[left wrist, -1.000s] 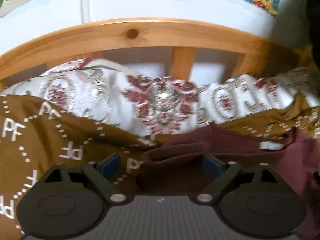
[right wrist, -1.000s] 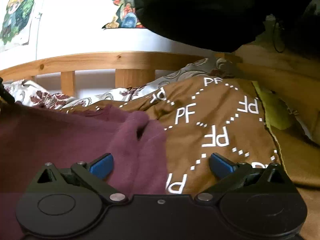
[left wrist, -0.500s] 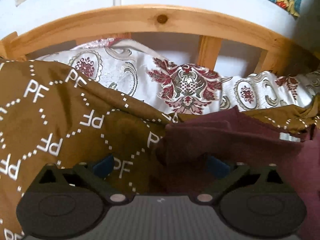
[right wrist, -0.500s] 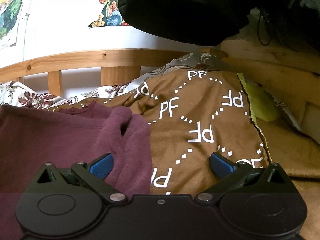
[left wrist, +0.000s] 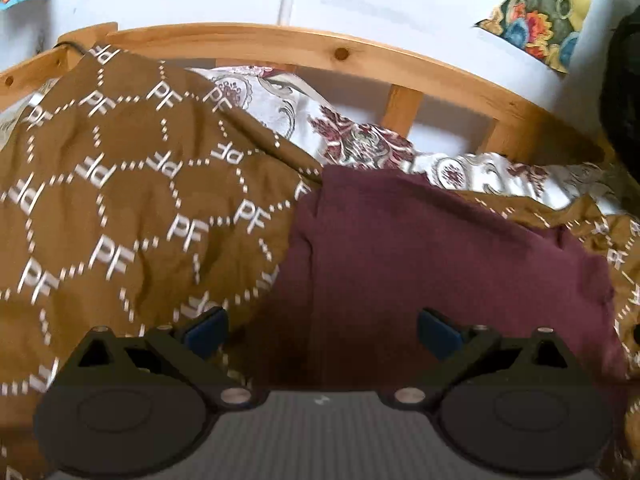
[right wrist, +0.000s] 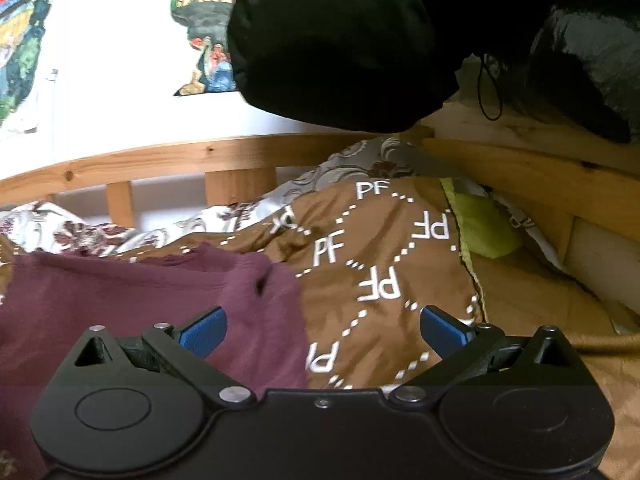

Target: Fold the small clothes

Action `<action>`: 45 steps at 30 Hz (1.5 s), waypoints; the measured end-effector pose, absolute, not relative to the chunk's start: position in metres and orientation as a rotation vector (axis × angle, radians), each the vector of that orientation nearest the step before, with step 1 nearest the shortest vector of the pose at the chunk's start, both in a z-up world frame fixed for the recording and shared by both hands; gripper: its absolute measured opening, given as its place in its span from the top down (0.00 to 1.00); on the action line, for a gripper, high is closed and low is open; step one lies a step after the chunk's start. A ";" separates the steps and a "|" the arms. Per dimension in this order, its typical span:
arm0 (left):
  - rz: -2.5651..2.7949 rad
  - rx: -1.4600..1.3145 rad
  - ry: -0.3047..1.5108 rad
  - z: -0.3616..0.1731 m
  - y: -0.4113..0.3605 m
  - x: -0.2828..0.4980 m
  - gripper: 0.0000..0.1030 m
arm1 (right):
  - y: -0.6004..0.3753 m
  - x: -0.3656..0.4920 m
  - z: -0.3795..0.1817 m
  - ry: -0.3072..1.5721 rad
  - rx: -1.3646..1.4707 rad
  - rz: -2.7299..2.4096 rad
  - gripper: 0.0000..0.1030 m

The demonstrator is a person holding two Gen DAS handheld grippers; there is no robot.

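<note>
A maroon garment (left wrist: pixel 440 264) lies flat on a brown bedspread printed with white PF letters (left wrist: pixel 120 200). My left gripper (left wrist: pixel 320 330) is open and empty, just above the garment's near left part, its blue pads (left wrist: pixel 206 328) apart. In the right wrist view the same maroon garment (right wrist: pixel 140 300) lies at the left, its right edge between my fingers. My right gripper (right wrist: pixel 322 330) is open and empty, low over that edge and the brown bedspread (right wrist: pixel 380 272).
A wooden bed rail (left wrist: pixel 320 46) with slats runs along the back, against a white wall with posters (left wrist: pixel 536 12). A floral white pillow (left wrist: pixel 360 144) lies beyond the garment. A black garment (right wrist: pixel 340 40) hangs at the upper right; a yellow-green cloth (right wrist: pixel 484 224) lies by the wooden side board (right wrist: pixel 540 168).
The left gripper has drawn back and leftwards; the bunched maroon fold it hovered over now lies spread flat. The right gripper has shifted slightly; the garment's edge sits a little further right.
</note>
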State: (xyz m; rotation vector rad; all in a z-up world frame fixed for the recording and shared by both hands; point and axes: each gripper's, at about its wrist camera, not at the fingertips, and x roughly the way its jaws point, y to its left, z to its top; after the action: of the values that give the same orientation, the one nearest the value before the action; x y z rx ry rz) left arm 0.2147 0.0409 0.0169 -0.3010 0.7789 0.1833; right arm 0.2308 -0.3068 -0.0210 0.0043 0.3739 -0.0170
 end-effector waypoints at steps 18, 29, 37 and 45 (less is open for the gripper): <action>0.062 -0.282 0.814 0.001 0.062 0.202 0.01 | -0.172 0.204 -0.039 0.452 -0.071 0.166 0.00; 0.051 -0.258 0.835 -0.011 0.080 0.224 0.01 | -0.169 0.217 -0.075 0.391 -0.100 0.130 0.00; 0.049 -0.195 0.815 -0.006 0.074 0.253 0.01 | -0.177 0.231 -0.089 0.487 -0.052 0.177 0.00; 0.080 -0.201 0.837 -0.013 0.067 0.269 0.01 | -0.178 0.230 -0.092 0.487 -0.047 0.176 0.00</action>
State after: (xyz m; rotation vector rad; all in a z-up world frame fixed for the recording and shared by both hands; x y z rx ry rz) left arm 0.2687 0.0668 -0.0128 -0.2014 0.8371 0.0799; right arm 0.2305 -0.1778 -0.0916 -0.0467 0.4869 0.1762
